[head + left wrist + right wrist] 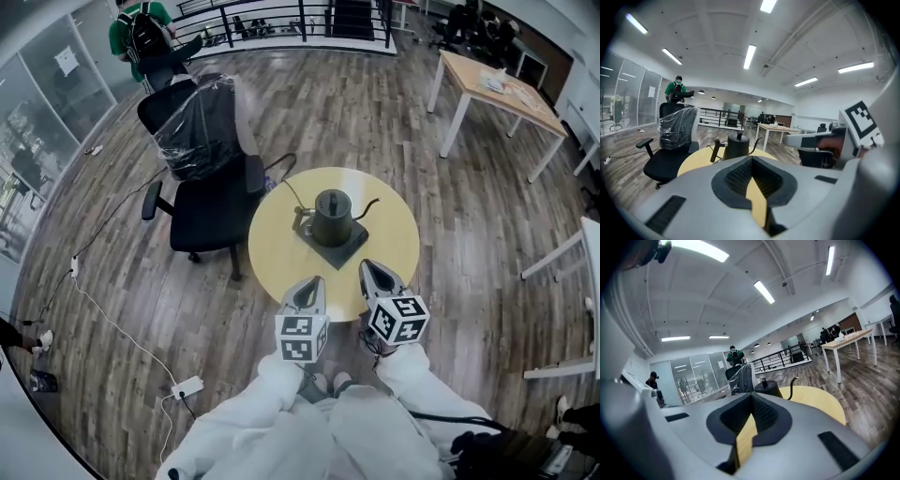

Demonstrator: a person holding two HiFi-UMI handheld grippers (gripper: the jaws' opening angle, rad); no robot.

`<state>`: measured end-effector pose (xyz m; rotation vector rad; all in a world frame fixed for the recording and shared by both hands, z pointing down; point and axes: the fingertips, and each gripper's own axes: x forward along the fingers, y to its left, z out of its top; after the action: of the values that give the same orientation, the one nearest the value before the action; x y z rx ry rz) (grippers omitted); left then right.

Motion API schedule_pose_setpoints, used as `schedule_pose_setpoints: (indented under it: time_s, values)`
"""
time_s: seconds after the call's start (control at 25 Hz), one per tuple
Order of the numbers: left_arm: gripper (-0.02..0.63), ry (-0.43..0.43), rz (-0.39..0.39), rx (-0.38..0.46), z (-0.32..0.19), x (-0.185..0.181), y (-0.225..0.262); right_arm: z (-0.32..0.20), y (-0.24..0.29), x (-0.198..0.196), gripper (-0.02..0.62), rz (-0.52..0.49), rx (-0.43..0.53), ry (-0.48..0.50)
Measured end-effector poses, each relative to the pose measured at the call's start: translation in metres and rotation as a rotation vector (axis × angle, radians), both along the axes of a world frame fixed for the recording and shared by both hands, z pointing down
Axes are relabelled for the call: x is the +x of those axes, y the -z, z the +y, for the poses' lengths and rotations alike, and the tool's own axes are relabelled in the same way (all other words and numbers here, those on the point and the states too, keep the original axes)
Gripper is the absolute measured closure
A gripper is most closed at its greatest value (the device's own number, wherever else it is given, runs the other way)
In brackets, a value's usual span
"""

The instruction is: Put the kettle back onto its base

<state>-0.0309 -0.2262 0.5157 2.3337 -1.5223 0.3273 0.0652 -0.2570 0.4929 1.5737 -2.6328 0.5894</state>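
Standing upright on its dark square base [343,247], near the middle of the round yellow bench [277,258]: one dark kettle [332,216], lid knob up, thin spout to the right, handle to the left. Thin cord [292,197] leads from the kettle's side over the bench's far rim. Left tongs [312,283] and right tongs [371,268]: side by side over the near rim of the bench, apart from the kettle, both pointing toward it. The jaws of each are closed together with nothing gripped. Only bare bench top lies between them and the kettle. Black office chair [208,211], back wrapped in clear plastic, just beside the bench's left rim. White power strip [187,385] with white cable [117,326] on the wood floor [450,216], lower left. Long wooden table [497,92] on white legs, well apart, upper right. Black railing [281,14] along the far edge. Person in green top [141,33] with a backpack, far left, beyond the chair. White sleeves [281,412] behind the tongs, at the bottom.
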Motion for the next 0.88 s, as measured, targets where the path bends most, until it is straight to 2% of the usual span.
schedule_pose_setpoints:
  time_s: [0.12,0.48,0.88]
  values:
    - [0.606,0.007,0.004,0.01,0.001,0.003,0.003,0.004,-0.002,0.003,0.584,0.047,0.013,0.002]
    - [0.606,0.022,0.007,0.016,0.007,0.013,0.003,0.011,-0.007,0.012,0.584,0.018,-0.007,0.011]
    - [0.606,0.057,0.032,-0.002,0.015,0.003,0.001,0.022,-0.008,0.007,0.584,0.025,-0.011,0.034]
